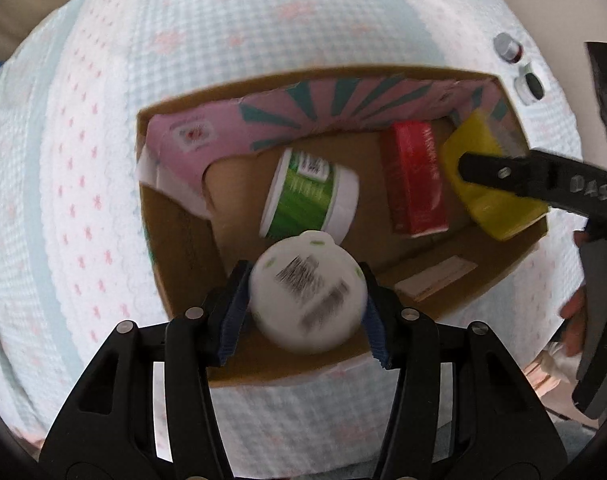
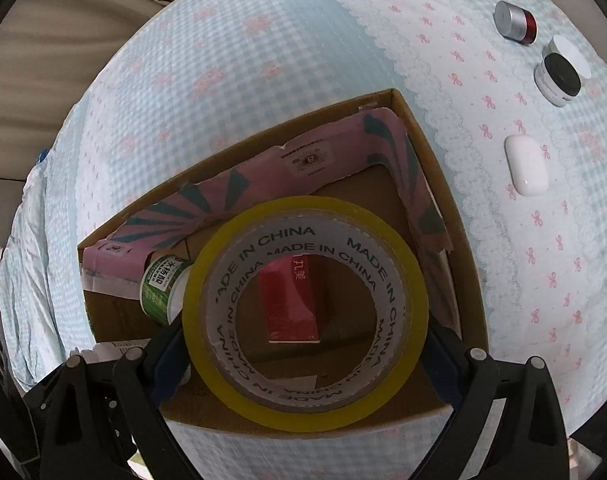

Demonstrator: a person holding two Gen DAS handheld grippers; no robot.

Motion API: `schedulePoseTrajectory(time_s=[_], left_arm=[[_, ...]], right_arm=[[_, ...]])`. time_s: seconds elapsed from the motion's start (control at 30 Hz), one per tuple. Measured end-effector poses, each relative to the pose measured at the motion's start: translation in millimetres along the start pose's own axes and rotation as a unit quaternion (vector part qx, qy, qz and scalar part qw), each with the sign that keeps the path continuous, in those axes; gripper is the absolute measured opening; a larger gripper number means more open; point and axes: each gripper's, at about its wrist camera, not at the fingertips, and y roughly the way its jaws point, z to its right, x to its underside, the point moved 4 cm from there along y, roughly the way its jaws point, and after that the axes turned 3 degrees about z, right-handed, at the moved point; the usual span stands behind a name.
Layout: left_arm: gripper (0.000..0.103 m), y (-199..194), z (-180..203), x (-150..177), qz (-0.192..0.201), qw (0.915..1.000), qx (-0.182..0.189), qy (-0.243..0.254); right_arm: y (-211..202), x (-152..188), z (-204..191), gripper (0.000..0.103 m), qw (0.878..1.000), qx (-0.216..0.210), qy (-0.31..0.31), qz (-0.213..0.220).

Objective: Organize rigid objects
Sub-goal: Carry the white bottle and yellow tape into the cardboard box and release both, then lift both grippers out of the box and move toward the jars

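An open cardboard box (image 1: 175,272) stands on a blue checked cloth. Inside it lie a green bottle with a white cap (image 1: 303,196) and a red carton (image 1: 415,180). My left gripper (image 1: 305,312) points down over the box's near side. A white round jar (image 1: 307,300) with a barcode label sits blurred between its blue pads, which look slightly apart from it. My right gripper (image 2: 305,340) is shut on a yellow tape roll (image 2: 231,392) held over the box (image 2: 455,240). Through the roll's hole the red carton (image 2: 289,304) shows, with the green bottle (image 2: 159,288) to its left.
The box's pink and teal flaps (image 1: 303,108) are folded inward along the far wall. On the cloth right of the box lie a silver and red jar (image 2: 515,22), a black-lidded white jar (image 2: 559,78) and a white oblong case (image 2: 525,164). A person's hand (image 1: 575,320) shows at right.
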Motion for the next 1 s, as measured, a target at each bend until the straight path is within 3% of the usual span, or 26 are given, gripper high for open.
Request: schedulePoseTrajectory(time_s=[0.03, 0.07, 0.17, 0.33, 1.0], left_arm=[[0.082, -1, 1, -1, 0.002, 1.0000, -0.001, 0.003], [0.102, -2, 4, -2, 0.006, 1.0000, -0.001, 0.007], [0.103, -5, 7, -3, 0.015, 0.9998, 0.014, -0.002], [0.103, -7, 2, 5, 0.017, 0.9995, 0.016, -0.018], [0.103, -82, -9, 41, 0.097, 0.9932, 0.005, -0.064]], right_arm=[[0, 0, 0, 0.097, 1.000, 0.000, -0.002, 0.000], [1, 0, -1, 0.097, 1.000, 0.003, -0.004, 0.000], [1, 0, 1, 0.103, 1.000, 0.001, 0.003, 0.005], [-16, -4, 1, 0.103, 0.998, -0.004, 0.008, 0.057], [-66, 22, -15, 0.103, 0.996, -0.016, -0.034, 0.084]])
